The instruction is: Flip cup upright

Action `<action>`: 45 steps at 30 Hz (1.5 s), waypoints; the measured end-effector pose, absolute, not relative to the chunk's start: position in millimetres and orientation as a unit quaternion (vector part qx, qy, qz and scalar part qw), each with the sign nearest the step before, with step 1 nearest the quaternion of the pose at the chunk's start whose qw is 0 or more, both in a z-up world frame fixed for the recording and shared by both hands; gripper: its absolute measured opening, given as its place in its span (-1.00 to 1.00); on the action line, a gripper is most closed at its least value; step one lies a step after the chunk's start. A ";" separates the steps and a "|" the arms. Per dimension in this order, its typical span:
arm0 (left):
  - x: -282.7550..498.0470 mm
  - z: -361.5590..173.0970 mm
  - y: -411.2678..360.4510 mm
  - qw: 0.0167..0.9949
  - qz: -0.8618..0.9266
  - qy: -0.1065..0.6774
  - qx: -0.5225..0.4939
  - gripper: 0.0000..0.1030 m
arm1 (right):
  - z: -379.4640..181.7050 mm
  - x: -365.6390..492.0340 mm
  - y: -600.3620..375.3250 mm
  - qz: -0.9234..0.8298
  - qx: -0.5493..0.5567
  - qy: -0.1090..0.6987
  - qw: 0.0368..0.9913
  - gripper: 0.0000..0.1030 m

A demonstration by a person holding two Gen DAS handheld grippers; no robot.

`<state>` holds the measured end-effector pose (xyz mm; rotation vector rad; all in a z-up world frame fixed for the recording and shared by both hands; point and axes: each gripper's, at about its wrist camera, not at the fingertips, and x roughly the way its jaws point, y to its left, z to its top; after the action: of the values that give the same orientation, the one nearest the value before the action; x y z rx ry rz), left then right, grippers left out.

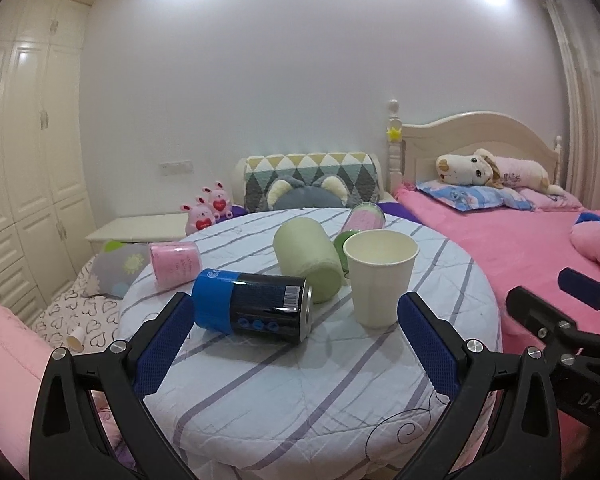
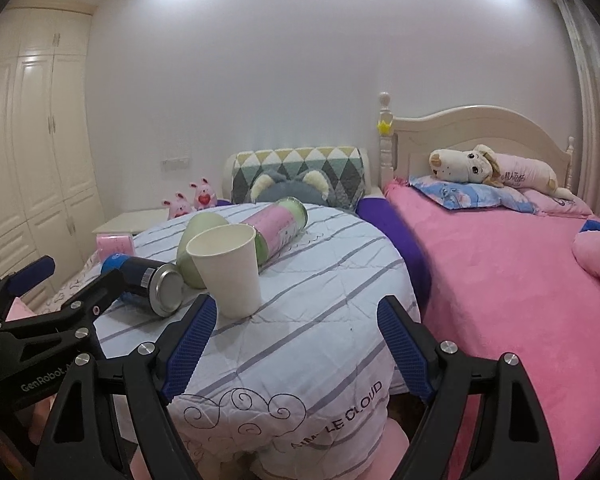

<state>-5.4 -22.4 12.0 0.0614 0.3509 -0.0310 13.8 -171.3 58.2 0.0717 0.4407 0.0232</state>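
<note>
A white paper cup (image 1: 380,278) stands upright, mouth up, on the round table with the striped cloth (image 1: 300,392); it also shows in the right wrist view (image 2: 230,272). My left gripper (image 1: 296,320) is open and empty, just short of the cup and the can, jaws spread wide. My right gripper (image 2: 296,320) is open and empty, near the table's front edge, to the right of the cup. The right gripper shows at the right edge of the left wrist view (image 1: 560,300).
A blue and black can (image 1: 252,306) lies on its side left of the cup. A pale green roll (image 1: 308,264), a pink roll (image 1: 174,265) and a pink-green clear tube (image 2: 278,228) lie behind. A pink bed (image 2: 500,280) stands to the right.
</note>
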 end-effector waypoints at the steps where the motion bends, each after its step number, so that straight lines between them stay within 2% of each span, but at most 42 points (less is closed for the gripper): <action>1: -5.0 10.3 -22.1 0.984 -0.015 0.175 0.029 0.99 | 57.9 11.2 -171.5 0.010 0.036 0.208 0.977 0.63; 45: -12.3 11.2 -13.8 0.987 -0.006 0.161 0.021 0.99 | 57.7 4.9 -163.9 -0.010 0.004 0.193 0.981 0.63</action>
<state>-12.3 -13.8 11.2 0.0421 0.3237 -0.0116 4.9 -163.9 57.7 0.0089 0.3878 -0.0211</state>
